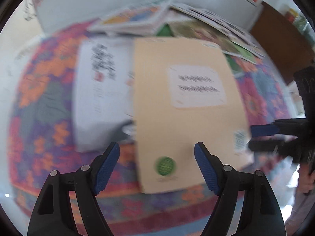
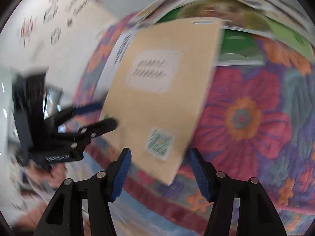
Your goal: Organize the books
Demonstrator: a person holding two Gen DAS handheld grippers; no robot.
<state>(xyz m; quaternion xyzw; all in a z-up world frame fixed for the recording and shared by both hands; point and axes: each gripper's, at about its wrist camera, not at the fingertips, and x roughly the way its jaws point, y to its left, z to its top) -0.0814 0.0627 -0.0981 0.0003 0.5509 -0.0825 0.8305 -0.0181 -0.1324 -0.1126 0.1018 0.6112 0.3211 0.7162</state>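
1. on the flowered rug [image 1: 45, 106], at the middle of the spread, lies the tan book [image 1: 187, 106], flat and face up, with a pale label [image 1: 196, 86] on its cover and a green round sticker [image 1: 165, 165] near its close edge

2. it partly overlaps a white book [image 1: 98, 90] at its side, and more picture books [image 1: 196, 25] lie fanned beyond its far edge; a white shelf unit [image 1: 118, 2] stands behind them

3. the tan book looks thin, light and fairly stiff, with a smooth cover that may slip; lying flat, it offers little to pinch, so i judge the free near edge or a corner the place to take it

4. the left hand-held gripper [image 1: 157, 151] hovers over that near edge, released, its blue pads [image 1: 107, 169] either side of the sticker and apart from the cover; nothing is held

5. the right hand-held gripper [image 2: 159, 156] hangs over the corner with the printed code [image 2: 159, 140], its jaws about half apart, gripping nothing; whether a pad touches the cover, blur hides
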